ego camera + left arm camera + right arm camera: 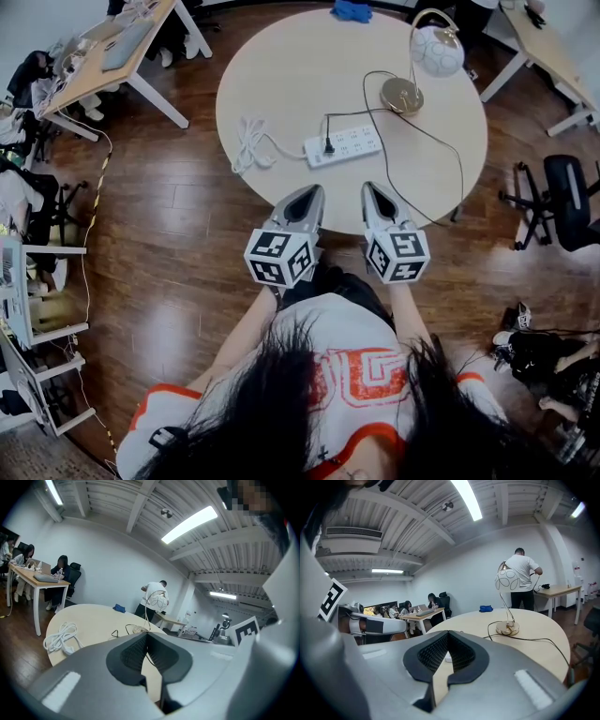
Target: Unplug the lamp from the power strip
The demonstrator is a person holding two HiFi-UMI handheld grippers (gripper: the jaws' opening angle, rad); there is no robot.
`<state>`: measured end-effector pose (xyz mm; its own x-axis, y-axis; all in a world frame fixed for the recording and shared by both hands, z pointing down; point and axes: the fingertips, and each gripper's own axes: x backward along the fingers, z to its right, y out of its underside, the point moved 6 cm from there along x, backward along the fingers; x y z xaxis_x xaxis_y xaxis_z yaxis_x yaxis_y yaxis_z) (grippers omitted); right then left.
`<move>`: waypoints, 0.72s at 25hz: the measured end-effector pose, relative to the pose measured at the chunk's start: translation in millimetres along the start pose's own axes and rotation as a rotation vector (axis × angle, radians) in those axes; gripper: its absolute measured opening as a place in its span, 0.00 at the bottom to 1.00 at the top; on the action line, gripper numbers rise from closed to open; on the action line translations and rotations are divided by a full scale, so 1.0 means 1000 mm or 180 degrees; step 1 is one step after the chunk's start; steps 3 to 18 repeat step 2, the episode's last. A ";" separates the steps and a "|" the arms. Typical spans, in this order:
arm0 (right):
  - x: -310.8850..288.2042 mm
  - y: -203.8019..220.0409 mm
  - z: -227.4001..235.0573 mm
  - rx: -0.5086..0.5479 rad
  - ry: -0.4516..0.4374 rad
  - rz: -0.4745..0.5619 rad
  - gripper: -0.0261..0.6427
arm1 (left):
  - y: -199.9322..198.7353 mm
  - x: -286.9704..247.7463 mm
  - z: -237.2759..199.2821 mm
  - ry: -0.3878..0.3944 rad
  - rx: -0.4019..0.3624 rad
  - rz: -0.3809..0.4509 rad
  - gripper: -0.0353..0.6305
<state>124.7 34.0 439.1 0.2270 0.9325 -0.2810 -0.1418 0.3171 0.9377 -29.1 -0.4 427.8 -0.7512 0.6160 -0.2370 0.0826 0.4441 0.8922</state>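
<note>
A white power strip [342,145] lies on the round beige table [281,66], with the lamp's black plug [329,145] seated in it. The black cord loops back to the lamp's gold base [401,94]; its patterned globe shade [438,52] hangs over the far right side of the table. Both grippers hover side by side at the table's near edge, short of the strip. My left gripper [307,197] is shut and empty, and so is my right gripper [375,192]. In the right gripper view the lamp [506,581] stands beyond the jaws.
The strip's coiled white cord [248,142] lies at the table's left. A blue cloth [352,10] sits at the far edge. Desks [112,56] stand at upper left and upper right, and an office chair [567,202] at right. A person [522,576] stands behind the lamp.
</note>
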 end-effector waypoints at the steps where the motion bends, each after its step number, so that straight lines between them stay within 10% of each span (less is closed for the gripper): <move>1: 0.000 0.000 0.000 -0.0002 -0.0002 -0.0003 0.04 | 0.000 0.000 0.000 -0.0008 0.0005 -0.0001 0.05; 18: 0.000 0.001 0.001 -0.0004 -0.0005 -0.0006 0.04 | 0.001 0.001 -0.001 -0.0016 0.0009 -0.0002 0.05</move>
